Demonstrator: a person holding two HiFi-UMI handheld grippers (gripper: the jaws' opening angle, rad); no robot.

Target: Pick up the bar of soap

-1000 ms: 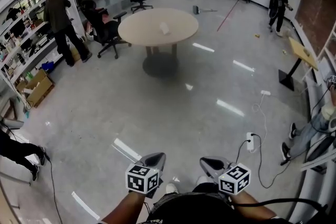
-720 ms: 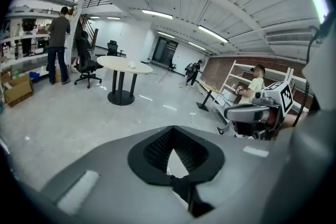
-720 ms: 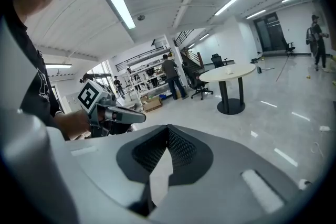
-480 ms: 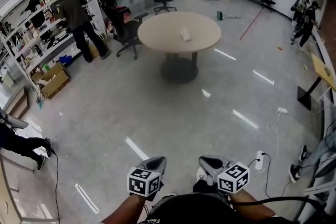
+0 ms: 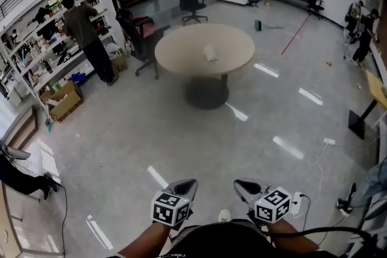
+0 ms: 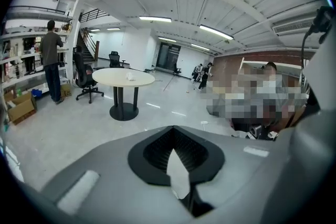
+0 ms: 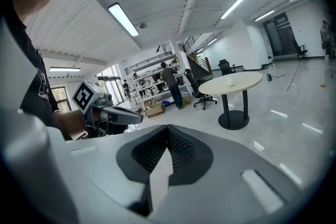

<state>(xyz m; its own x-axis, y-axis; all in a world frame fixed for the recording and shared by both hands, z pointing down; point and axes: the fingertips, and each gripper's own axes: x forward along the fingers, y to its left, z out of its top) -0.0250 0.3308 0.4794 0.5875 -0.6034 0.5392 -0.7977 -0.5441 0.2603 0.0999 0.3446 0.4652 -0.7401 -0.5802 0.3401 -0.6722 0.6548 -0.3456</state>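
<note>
We hold the left gripper [image 5: 183, 187] and right gripper [image 5: 246, 188] with jaws together, empty. The bar of soap [image 5: 210, 52] lies on the round tabletop [image 5: 175, 49], well apart from us.

Closer to the round table

In the head view the round table [image 5: 181, 51], with the bar of soap [image 5: 210, 52] on it, now sits lower, further right and slightly larger. The person [image 5: 84, 30] by the shelves [image 5: 36, 51] has slid rightward.

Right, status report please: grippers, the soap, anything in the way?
Left gripper shut, empty; right gripper shut, empty. Bar of soap on round table, far ahead, untouched. Only floor between, nothing blocking.
</note>
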